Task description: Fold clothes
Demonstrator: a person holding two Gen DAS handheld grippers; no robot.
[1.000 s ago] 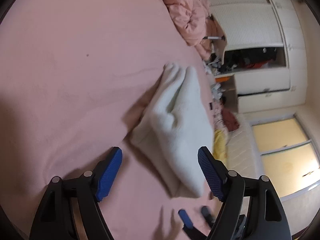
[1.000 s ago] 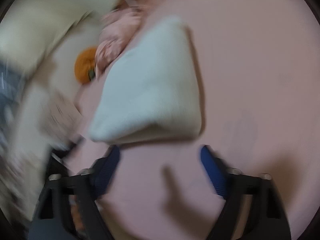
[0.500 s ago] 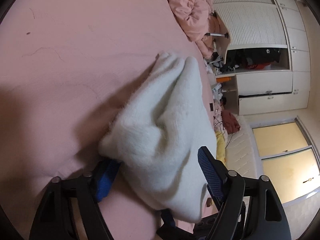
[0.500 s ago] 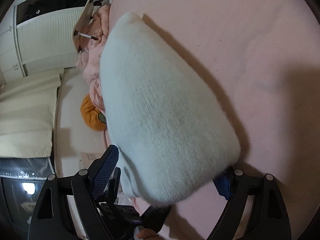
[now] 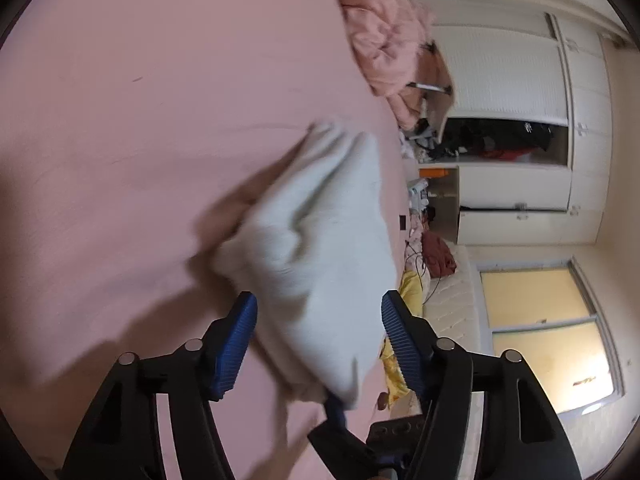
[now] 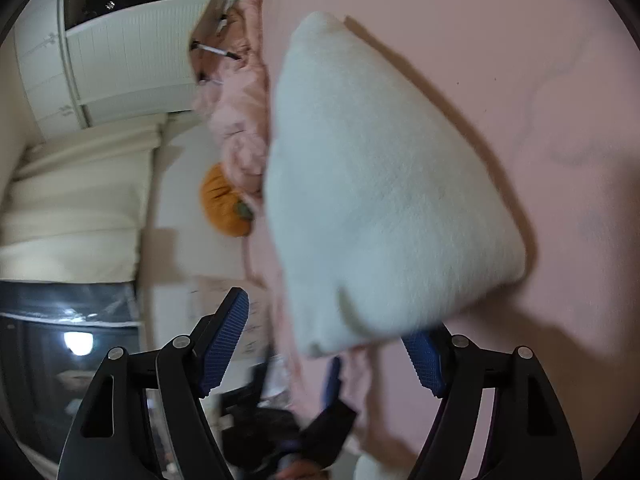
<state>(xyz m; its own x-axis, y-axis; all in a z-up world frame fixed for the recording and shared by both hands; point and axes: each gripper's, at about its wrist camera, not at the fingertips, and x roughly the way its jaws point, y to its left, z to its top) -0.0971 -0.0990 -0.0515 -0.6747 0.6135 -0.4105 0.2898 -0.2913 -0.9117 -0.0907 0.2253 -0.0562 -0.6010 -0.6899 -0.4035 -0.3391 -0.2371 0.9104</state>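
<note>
A folded white fluffy garment (image 5: 320, 232) lies on the pink bed sheet (image 5: 140, 120), its near end raised with a shadow under it. My left gripper (image 5: 317, 300) has that end between its blue pads. The cloth touches both pads while the jaws are opening. In the right wrist view the garment (image 6: 380, 184) drapes over the right-hand pad (image 6: 424, 356) of my right gripper (image 6: 326, 316). The left-hand pad (image 6: 224, 336) stands apart from the cloth, and the jaws are closing. Each gripper's finger shows under the garment in the other's view.
A crumpled pink quilt (image 5: 380, 40) is heaped at the bed's far edge, with an orange pumpkin cushion (image 6: 224, 208) beside it. Beyond the bed are a white wardrobe (image 5: 512, 80), a window (image 5: 540, 340) and scattered clothes on the floor.
The garment lay flat a second ago. Both grippers have since moved in around its near end and raised it. The right wrist view has rolled.
</note>
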